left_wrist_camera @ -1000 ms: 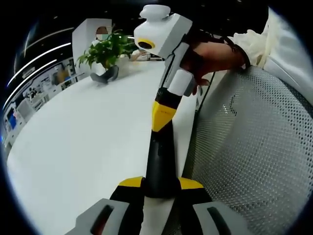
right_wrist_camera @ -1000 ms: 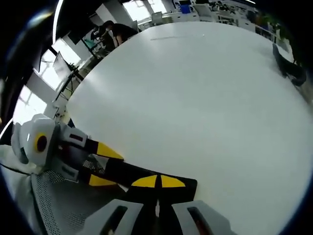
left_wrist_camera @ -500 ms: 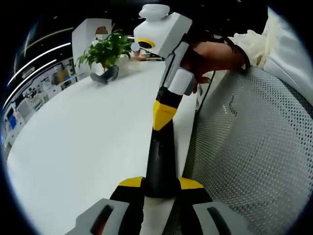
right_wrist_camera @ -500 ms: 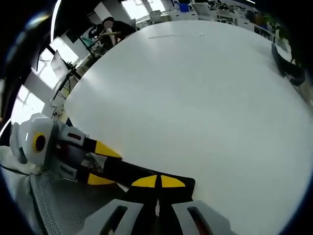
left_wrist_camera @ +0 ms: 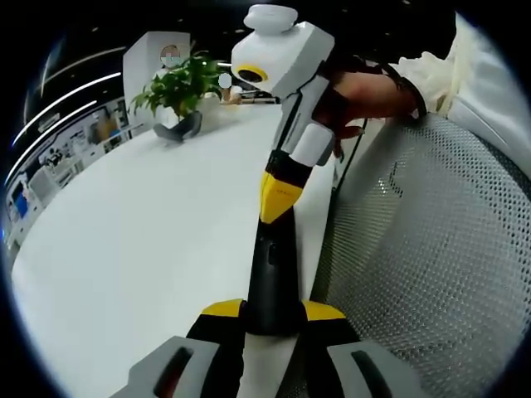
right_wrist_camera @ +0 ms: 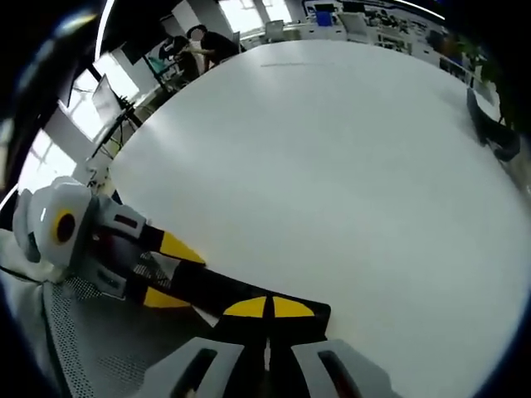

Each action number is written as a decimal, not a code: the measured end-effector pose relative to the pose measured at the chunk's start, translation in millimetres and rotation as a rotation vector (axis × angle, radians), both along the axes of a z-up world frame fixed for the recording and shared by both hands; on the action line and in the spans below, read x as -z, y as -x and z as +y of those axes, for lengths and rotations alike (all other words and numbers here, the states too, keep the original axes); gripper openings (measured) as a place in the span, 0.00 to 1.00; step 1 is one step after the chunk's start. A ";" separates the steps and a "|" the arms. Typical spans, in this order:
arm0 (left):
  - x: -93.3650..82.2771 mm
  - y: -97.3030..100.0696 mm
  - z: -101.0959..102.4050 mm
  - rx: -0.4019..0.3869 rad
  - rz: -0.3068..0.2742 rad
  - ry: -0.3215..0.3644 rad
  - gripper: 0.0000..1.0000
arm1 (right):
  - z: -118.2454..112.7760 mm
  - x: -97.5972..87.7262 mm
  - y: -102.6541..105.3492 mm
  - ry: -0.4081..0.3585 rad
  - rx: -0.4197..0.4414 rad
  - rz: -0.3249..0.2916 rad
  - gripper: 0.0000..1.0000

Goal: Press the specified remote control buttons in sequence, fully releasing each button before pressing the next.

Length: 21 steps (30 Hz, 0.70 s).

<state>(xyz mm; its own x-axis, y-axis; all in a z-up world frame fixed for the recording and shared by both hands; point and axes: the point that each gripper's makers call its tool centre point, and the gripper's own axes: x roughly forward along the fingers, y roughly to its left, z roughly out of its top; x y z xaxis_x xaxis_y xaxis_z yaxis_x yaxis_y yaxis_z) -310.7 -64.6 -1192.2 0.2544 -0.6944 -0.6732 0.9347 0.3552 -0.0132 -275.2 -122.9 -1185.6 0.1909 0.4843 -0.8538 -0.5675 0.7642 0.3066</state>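
At the far left of the left gripper view a potted plant (left_wrist_camera: 181,89) stands on the white table (left_wrist_camera: 133,240), well apart from the work. The left gripper (left_wrist_camera: 274,311) is clamped on one end of the black remote control (left_wrist_camera: 272,274), probably to steady it. The right gripper (left_wrist_camera: 280,186), its 2 jaws together, touches the remote's face, seemingly pressing a button. A mesh chair (left_wrist_camera: 423,249) stands beside the table.

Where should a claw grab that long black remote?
At one end, pinching its two long narrow edges and coming in along its length. The long black remote is slim enough to fit between jaws, and the left claw holds it that way.
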 end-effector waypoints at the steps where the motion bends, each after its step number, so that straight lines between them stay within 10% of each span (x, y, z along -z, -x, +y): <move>1: -0.1 0.0 0.0 0.000 0.000 0.000 0.24 | 0.1 -0.1 0.0 -0.001 0.000 -0.001 0.00; 21: 0.0 -0.2 -0.7 -0.006 0.003 -0.012 0.25 | -3.3 -6.8 -1.6 -0.006 0.045 0.023 0.00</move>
<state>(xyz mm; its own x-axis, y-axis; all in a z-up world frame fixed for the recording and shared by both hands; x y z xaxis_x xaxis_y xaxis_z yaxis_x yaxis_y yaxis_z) -310.5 -65.4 -1192.2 0.2569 -0.6847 -0.6821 0.9324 0.3612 -0.0115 -273.7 -126.2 -1178.8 0.1932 0.4811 -0.8551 -0.5251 0.7869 0.3241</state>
